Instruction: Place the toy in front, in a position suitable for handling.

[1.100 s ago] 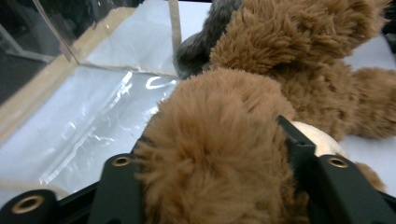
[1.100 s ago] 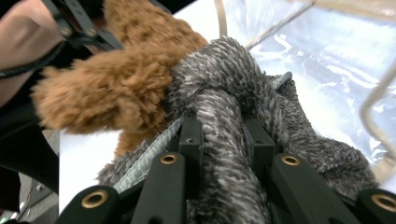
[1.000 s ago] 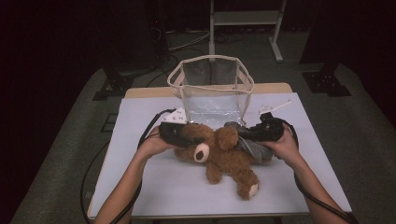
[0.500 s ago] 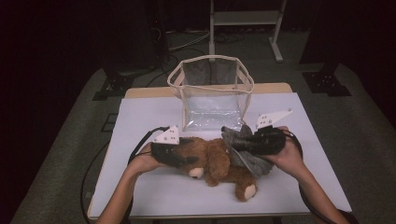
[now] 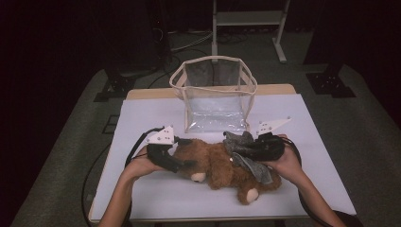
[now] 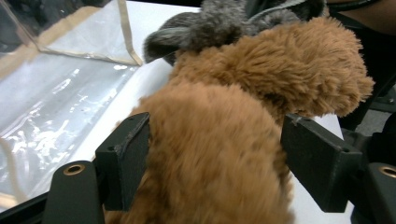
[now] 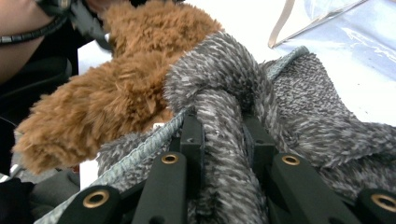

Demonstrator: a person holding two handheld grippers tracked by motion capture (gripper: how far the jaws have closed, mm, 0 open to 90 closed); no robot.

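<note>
A: Left gripper [image 5: 185, 164] sits at the bear's head end. In the left gripper view the pads [image 6: 125, 158] stand either side of the brown fur w/ the bear [image 6: 233, 140] between them. Jaws have just been opening, and the far pad looks clear of the fur, so it reads as apart, not clamped.

B: And the right gripper [image 5: 242, 150]?

A: Pinched tight on the scarf [image 7: 229, 154]: a fold of grey knit runs up between its two jaws in the right gripper view.

B: Where's the bear?

A: Lying on its side on the white table [image 5: 151, 198], just in front of the bag [image 5: 215, 94], between both hands. Scarf is knotted round its neck, tails draped over the body.

B: So which step?

A: Looks like getting a hold on the toy, prob. to load it into the bag. Right has the scarf; left needs to re-close on the head or body before any lift. Scarf alone may slip or swing the bear.

B: Bag contents?

A: Clear walls, tan trim, standing upright w/ mouth open at the top. Nothing seen inside. Mouth looks narrow vs. the bear, so it prob. goes in end first.
</note>
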